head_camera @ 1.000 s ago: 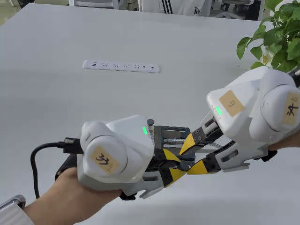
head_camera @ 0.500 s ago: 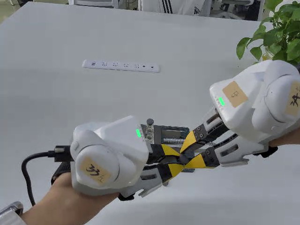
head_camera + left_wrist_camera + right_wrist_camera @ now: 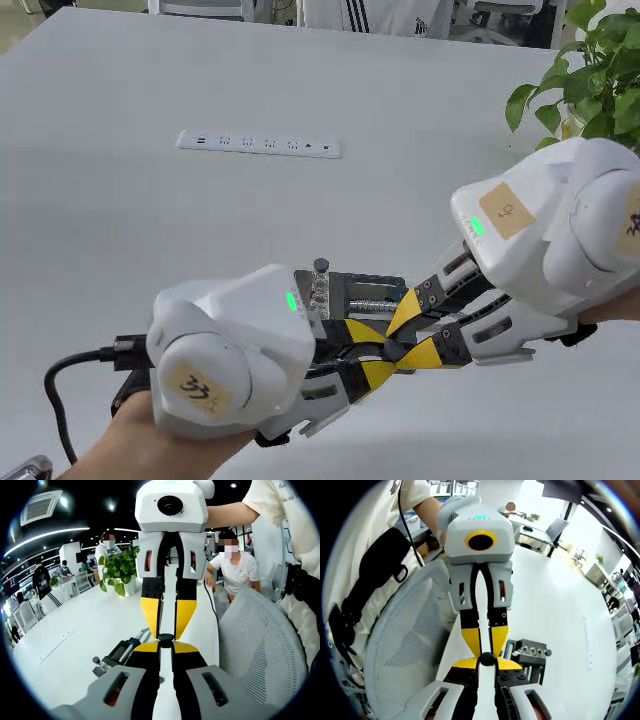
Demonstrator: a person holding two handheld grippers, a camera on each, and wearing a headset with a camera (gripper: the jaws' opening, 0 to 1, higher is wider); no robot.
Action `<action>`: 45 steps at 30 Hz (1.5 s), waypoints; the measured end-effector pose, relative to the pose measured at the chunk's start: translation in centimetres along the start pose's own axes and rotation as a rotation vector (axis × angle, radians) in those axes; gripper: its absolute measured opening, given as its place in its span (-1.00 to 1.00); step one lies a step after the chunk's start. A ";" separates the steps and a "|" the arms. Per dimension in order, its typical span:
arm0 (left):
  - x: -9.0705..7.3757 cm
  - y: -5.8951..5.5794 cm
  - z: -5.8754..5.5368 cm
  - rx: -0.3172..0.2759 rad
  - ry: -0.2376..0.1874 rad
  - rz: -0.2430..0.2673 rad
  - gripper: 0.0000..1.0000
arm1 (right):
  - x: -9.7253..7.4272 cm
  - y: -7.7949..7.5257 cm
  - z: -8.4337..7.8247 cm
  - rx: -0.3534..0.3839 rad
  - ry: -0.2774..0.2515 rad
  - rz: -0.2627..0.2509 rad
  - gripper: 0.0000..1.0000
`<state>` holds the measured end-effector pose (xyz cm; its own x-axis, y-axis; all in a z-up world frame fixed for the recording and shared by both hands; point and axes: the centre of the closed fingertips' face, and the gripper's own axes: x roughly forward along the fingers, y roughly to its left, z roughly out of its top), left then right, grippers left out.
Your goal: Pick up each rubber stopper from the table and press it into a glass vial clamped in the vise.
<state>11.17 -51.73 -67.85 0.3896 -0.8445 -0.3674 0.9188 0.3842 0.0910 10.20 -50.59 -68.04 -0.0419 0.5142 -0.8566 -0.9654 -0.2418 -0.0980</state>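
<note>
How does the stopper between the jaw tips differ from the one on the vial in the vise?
The held stopper is in front of the vise, pinched where the left gripper and right gripper tips meet; the seated stopper caps an upright vial clamped in the vise. The held stopper is partly hidden by the tips; the seated stopper stands clear. Both are small and dark.

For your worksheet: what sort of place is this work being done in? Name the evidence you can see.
Most likely an open-plan office or shared lab: a large white table with a power strip, a mesh office chair, a potted plant, and other people nearby.
</note>
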 end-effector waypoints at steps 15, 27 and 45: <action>-1.0 2.8 -3.6 -0.146 0.065 0.154 0.20 | 1.0 -1.7 -1.0 -0.010 0.030 0.021 -0.87; -2.7 5.4 -6.0 -0.227 0.075 0.271 0.98 | 2.4 -4.5 -2.0 -0.044 0.061 0.070 -0.88; -3.4 5.8 -9.1 -0.330 0.106 0.310 0.98 | 4.5 -11.7 -2.5 -0.239 0.146 0.097 -0.88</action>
<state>14.59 -43.19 -74.51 0.6179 -0.6354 -0.4631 0.6841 0.7248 -0.0817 21.99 -47.47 -72.02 -0.0772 0.3599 -0.9298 -0.8699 -0.4800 -0.1135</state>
